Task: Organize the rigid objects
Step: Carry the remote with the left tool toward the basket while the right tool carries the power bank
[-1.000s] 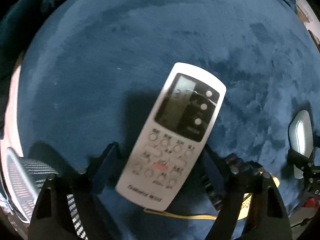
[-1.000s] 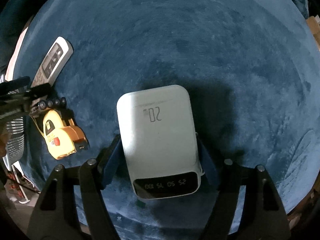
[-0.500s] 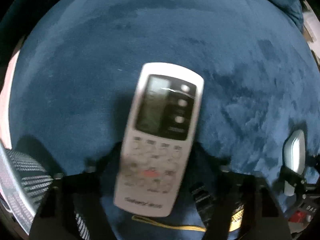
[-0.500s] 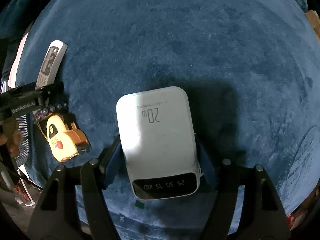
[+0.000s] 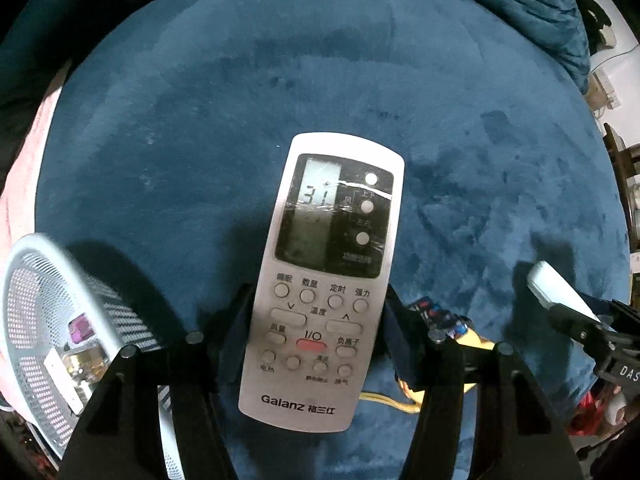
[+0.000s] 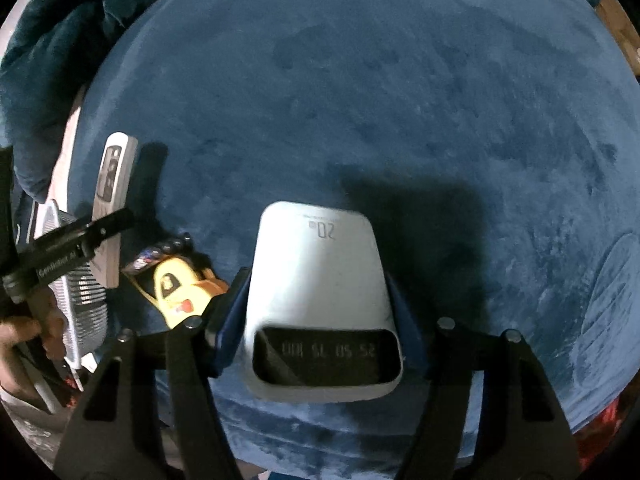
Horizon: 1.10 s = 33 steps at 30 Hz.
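Left hand-held gripper (image 5: 320, 320) has swung the remote (image 5: 326, 280) from tilted right to near straight along its fingers, display now sharp and reading 31. White mesh basket (image 5: 52, 320) has come much further into the left wrist view, contents visible inside. In the right wrist view the power bank (image 6: 322, 304) sits raised and nearer the camera in the right hand-held gripper (image 6: 320, 320); the yellow tape measure (image 6: 180, 292) now sits just beside its left finger, partly hidden.
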Available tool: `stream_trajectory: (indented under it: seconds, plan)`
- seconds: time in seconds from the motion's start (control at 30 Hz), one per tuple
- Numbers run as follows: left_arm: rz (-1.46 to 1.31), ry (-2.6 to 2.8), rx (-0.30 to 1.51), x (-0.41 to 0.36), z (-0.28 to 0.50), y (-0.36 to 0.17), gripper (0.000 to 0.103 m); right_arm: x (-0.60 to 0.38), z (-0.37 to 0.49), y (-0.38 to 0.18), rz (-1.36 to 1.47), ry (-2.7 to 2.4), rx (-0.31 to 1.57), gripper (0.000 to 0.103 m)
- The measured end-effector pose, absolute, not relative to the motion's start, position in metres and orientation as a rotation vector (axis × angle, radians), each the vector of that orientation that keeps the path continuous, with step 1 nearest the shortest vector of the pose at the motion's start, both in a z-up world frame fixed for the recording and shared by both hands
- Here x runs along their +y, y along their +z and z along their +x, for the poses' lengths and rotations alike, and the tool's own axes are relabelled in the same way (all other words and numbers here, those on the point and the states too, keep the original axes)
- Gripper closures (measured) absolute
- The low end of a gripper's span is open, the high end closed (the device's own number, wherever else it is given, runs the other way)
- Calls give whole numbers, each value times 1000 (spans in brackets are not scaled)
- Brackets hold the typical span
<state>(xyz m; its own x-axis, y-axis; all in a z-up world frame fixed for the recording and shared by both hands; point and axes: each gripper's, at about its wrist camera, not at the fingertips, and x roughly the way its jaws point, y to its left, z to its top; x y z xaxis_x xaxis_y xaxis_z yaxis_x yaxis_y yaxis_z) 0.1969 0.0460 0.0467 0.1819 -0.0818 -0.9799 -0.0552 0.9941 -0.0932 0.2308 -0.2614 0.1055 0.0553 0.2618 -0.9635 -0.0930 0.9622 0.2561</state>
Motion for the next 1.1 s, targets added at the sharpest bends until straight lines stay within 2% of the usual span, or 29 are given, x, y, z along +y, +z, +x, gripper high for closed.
stream_trajectory:
  seconds: [0.53,1.1]
  plan:
    - [-190,23,1251,84,152,112,40,-226,205,132,163,370,1467,37]
    - [-320,254,1245,211,75,113,40,-76,172,170,52,628,1422,37]
